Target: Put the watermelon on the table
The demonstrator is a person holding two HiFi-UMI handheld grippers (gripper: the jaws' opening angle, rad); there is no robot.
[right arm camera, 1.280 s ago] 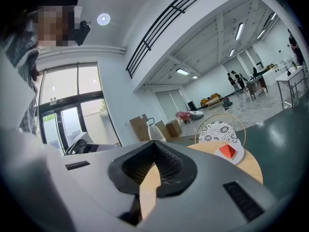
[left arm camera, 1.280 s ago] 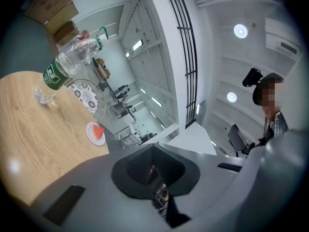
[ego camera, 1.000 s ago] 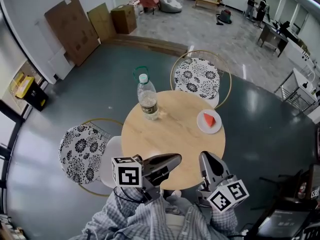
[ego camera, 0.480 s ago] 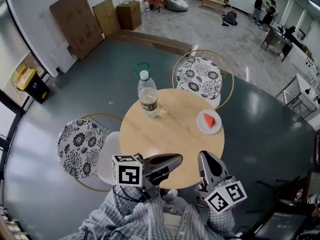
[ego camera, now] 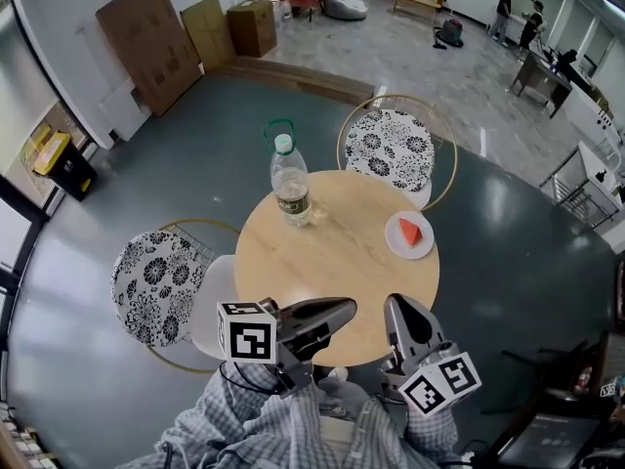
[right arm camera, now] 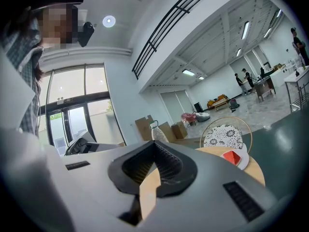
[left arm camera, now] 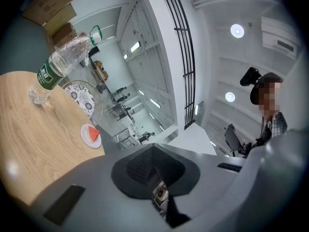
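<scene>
— Over on the right side of the round table [ego camera: 332,262] we spot the watermelon [ego camera: 411,233]; it's a red wedge lying on a small white plate [ego camera: 393,246]; the plate sits on the wood, close to the table's edge.

— We catch that wedge from both gripper views as well; and what are our tools doing?

— Down at the near rim, our left gripper [ego camera: 348,307] lies level, tips over the tabletop; its jaws are pressed together with nothing between them.

— And our right gripper [ego camera: 395,302]?

— Just beside the left one, also at the near edge, pointing across the table; its jaws meet at the tips, clenched on nothing; the watermelon lies well apart from both tools.

— What else do we have out there?

— A clear water bottle [ego camera: 290,189] stands upright on the far left part of the table, with a green label and a white cap; a flowered chair [ego camera: 386,149] stands beyond the table, and a second chair [ego camera: 156,286] at its left.
</scene>
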